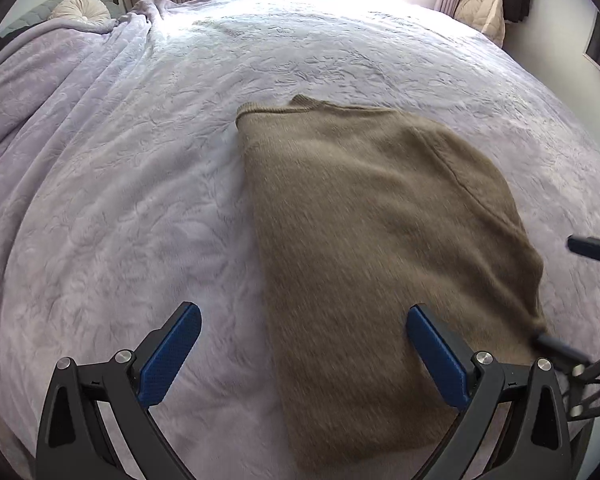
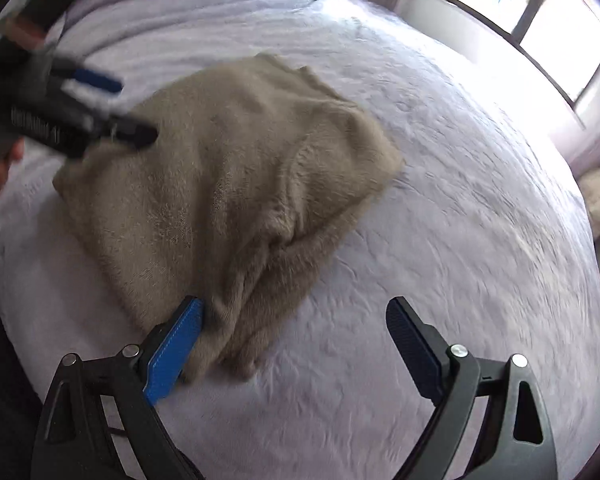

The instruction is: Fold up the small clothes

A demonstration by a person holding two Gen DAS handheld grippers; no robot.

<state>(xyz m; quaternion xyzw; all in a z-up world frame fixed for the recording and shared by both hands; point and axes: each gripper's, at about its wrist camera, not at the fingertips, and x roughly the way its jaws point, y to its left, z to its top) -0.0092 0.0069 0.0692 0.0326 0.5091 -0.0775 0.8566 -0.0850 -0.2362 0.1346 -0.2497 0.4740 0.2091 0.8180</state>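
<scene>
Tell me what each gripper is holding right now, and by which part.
Nothing is held. The left gripper and the right gripper are both open, over the near edge of the folded brown sweater, which lies on the bed.

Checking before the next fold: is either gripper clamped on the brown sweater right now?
No. Both the left gripper and the right gripper stand wide open, with the brown sweater lying loose on the bedspread.

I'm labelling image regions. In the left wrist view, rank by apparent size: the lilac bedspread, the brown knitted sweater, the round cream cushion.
1. Lilac embossed bedspread, fills most of the frame.
2. Brown knitted sweater.
3. Round cream cushion; smallest, though it lies farthest away, so the view shrinks it.
</scene>
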